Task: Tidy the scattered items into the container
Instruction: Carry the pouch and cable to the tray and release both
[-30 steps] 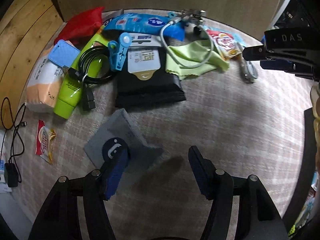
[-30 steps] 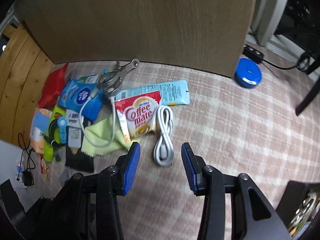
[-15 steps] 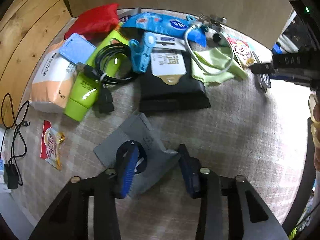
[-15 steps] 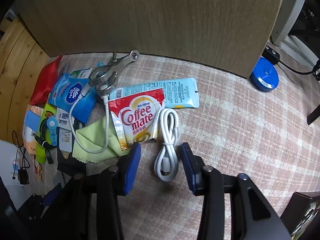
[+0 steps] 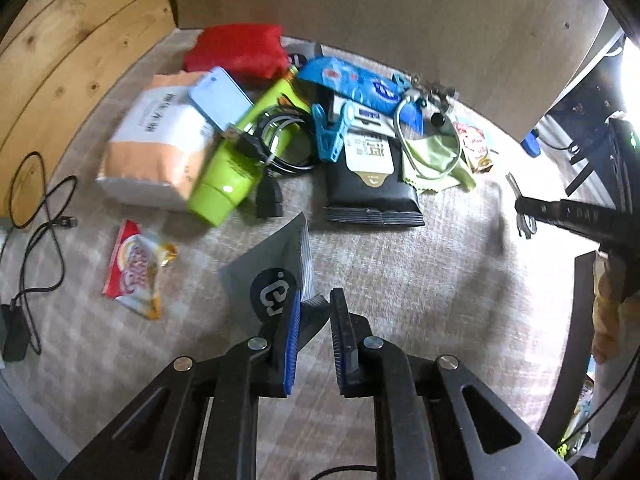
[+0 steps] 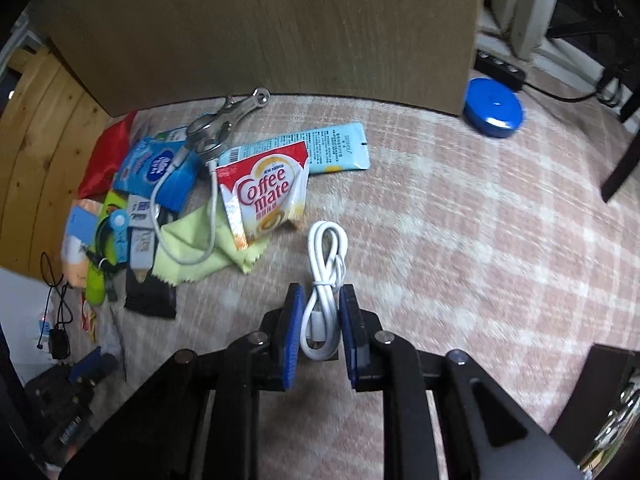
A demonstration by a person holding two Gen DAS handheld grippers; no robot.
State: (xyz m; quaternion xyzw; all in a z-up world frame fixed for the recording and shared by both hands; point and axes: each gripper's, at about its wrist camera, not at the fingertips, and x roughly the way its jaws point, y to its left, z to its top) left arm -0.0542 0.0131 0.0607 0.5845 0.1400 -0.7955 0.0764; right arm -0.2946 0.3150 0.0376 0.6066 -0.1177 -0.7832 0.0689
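Observation:
A flat grey packet [image 5: 272, 256] with a round black logo stands tilted up off the carpet. My left gripper [image 5: 316, 316] has its corner pinched between the blue pads, jaws still closing. In the right wrist view a coiled white cable [image 6: 326, 240] lies on the checked carpet. My right gripper [image 6: 320, 320] straddles its near end, jaws closing, and both pads touch the coil. Beyond it lie a Coffee mate sachet [image 6: 264, 196] and a light blue tube [image 6: 320, 152]. The left view shows a heap with a black pouch [image 5: 372, 184], a green tube [image 5: 240, 168] and a red bag [image 5: 240, 52].
A brown panel [image 6: 280, 32] rises behind the heap. A snack sachet [image 5: 136, 268] lies apart at the left, near black cords and a charger [image 5: 36, 240]. A round blue lid [image 6: 494, 108] sits far right, with a dark furniture leg [image 6: 624, 160] beside it.
The left jaws narrowed onto the grey packet and raised it, so it now tilts up. The right gripper slid forward over the white cable and its jaws narrowed around the coil.

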